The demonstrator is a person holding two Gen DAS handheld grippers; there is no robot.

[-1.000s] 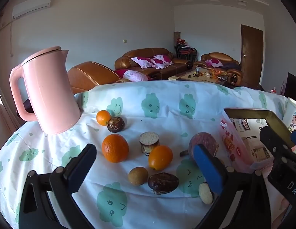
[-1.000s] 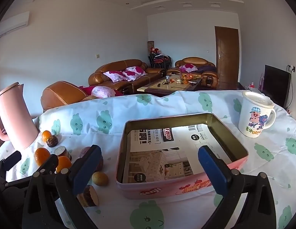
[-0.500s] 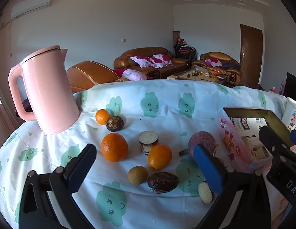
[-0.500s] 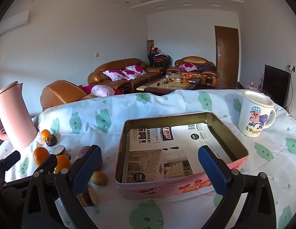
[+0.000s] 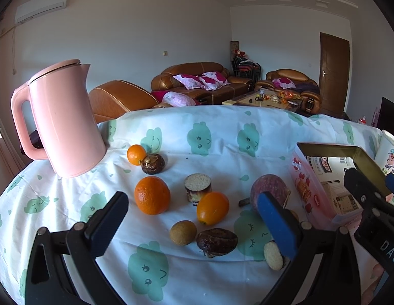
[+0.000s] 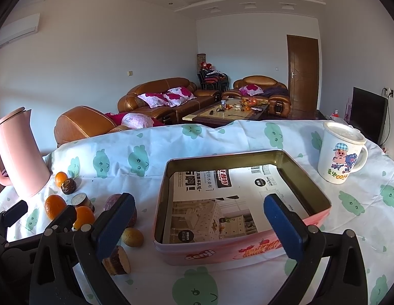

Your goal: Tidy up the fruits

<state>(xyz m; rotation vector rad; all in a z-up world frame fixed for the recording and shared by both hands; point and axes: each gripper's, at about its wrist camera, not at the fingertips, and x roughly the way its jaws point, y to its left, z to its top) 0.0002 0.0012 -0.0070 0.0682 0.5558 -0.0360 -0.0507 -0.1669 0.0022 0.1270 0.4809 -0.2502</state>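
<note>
Fruits lie on the cloud-print tablecloth: a large orange (image 5: 152,195), a smaller orange (image 5: 212,208), a tiny orange (image 5: 135,154), a round tan fruit (image 5: 183,232), dark brown fruits (image 5: 217,238) (image 5: 153,163), a cut stub (image 5: 198,187) and a purple fruit (image 5: 269,192). A pink tin box (image 6: 242,203) lined with printed paper holds no fruit. My left gripper (image 5: 191,226) is open above the fruits. My right gripper (image 6: 199,225) is open over the tin's near wall.
A pink kettle (image 5: 62,119) stands at the table's left. A white cartoon mug (image 6: 341,156) stands right of the tin. The right gripper shows in the left wrist view (image 5: 375,203). Sofas and a coffee table lie beyond the table's far edge.
The left gripper has shifted slightly left and forward over the fruits. The right gripper has barely moved. Both stay open.
</note>
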